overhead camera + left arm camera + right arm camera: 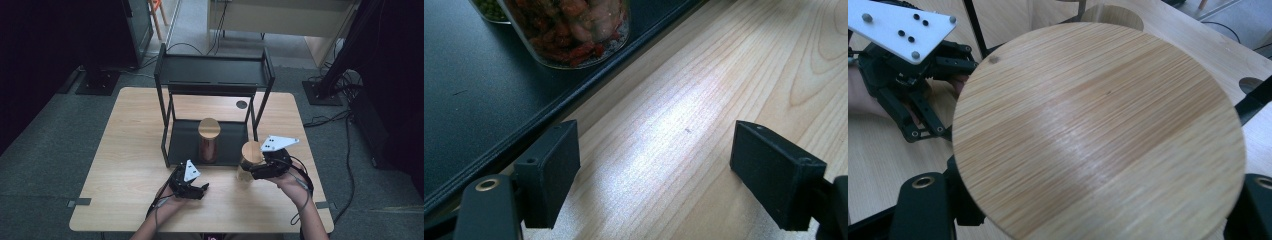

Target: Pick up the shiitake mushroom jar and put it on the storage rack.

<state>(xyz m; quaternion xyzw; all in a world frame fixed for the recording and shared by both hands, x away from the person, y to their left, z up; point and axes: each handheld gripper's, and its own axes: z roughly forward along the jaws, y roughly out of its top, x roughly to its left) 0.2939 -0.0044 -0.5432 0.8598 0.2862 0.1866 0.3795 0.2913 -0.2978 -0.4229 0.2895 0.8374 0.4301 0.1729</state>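
the right gripper (256, 169) has its jaws clamped around a jar with a round bamboo lid (1098, 130), standing on the worktop (125, 165) just right of the black rack (215, 75). the left gripper (197, 189) rests nearby on the wood, jaws spread with nothing between them. a second jar (209, 141) sits on the rack's bottom shelf.

Each matte black two-jaw left gripper (204, 188) and right gripper (248, 173) carries a pale grey three-cornered plate dotted with dark holes. Brass-ringed screw holes mark the blocky jaws. Thin dark cables trail back
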